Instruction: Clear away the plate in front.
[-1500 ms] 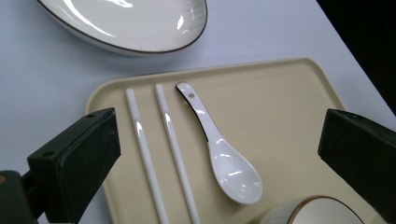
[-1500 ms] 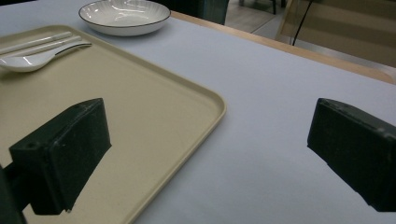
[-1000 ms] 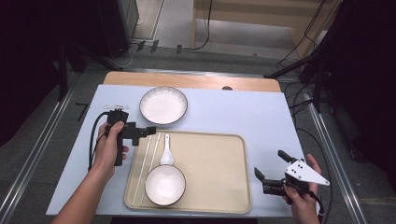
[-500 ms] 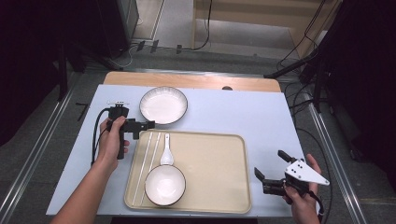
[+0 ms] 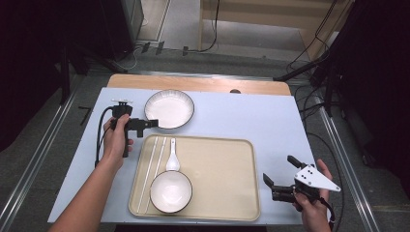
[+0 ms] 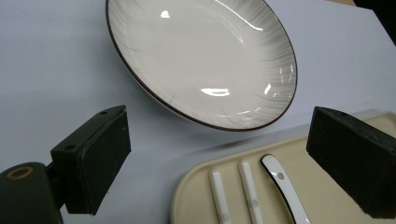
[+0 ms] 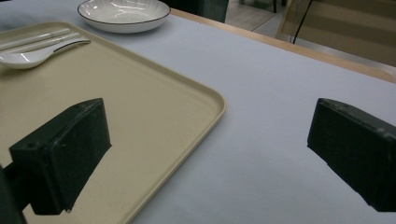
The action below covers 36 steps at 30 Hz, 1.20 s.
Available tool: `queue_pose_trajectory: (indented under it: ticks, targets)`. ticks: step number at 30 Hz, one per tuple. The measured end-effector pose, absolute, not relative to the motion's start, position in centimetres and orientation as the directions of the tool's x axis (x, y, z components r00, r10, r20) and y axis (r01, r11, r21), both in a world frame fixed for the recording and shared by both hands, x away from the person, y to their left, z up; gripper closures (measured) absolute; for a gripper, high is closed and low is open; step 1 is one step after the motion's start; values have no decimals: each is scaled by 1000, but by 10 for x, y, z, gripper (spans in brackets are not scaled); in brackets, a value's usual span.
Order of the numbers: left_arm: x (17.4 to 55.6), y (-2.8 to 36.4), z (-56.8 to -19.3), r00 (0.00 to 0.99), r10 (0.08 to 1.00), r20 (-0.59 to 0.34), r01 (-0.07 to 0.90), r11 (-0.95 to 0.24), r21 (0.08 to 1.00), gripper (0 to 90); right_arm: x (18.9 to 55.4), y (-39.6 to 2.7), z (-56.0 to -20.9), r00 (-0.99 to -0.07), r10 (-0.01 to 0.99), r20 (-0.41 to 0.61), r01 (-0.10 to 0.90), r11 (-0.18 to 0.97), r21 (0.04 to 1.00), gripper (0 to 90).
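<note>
- One bench (image 5: 241, 121) under me, its beige tray (image 5: 222, 179) carrying a small bowl (image 5: 170, 192), spoon (image 5: 172, 157) and chopsticks (image 5: 151, 169).
- The plate (image 5: 169, 108) sits just beyond the tray's far left corner.
- My left tongs (image 5: 151, 123) gape at its rim (jaws just narrowing slightly, nothing between); right tongs (image 5: 276, 175) open, empty.

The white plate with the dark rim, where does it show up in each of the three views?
High view: plate on the blue table cover, just beyond the tray's far left corner.
Left gripper view: plate across the top, beyond the open jaws.
Right gripper view: plate at top left.
Shared landmark: the white spoon on the tray.
</note>
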State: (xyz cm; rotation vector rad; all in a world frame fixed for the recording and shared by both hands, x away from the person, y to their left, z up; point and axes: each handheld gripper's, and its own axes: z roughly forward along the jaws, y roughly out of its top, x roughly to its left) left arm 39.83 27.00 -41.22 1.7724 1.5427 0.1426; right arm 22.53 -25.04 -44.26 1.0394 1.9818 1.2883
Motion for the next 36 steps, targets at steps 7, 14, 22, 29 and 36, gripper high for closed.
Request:
queue_pose_trajectory:
  ticks: [7, 14, 22, 29, 36]
  targets:
    - [418, 276, -417, 242, 871, -427, 815, 56, 577, 70, 226, -251, -443, -549, 835, -35, 307, 241, 921, 0]
    - [437, 276, -423, 197, 870, -453, 830, 98, 550, 88, 226, -251, -443, -546, 837, -32, 311, 237, 920, 0]
    - [454, 278, -436, 126, 880, -458, 848, 145, 511, 204, 226, -253, -444, -545, 838, -32, 313, 238, 920, 0]
    - [463, 276, -441, 97, 876, -473, 863, 162, 478, 327, 227, -253, -444, -543, 839, -28, 315, 235, 919, 0]
    - [468, 279, -449, 55, 858, -510, 868, 212, 450, 451, 226, -254, -444, -541, 840, -25, 317, 232, 920, 0]
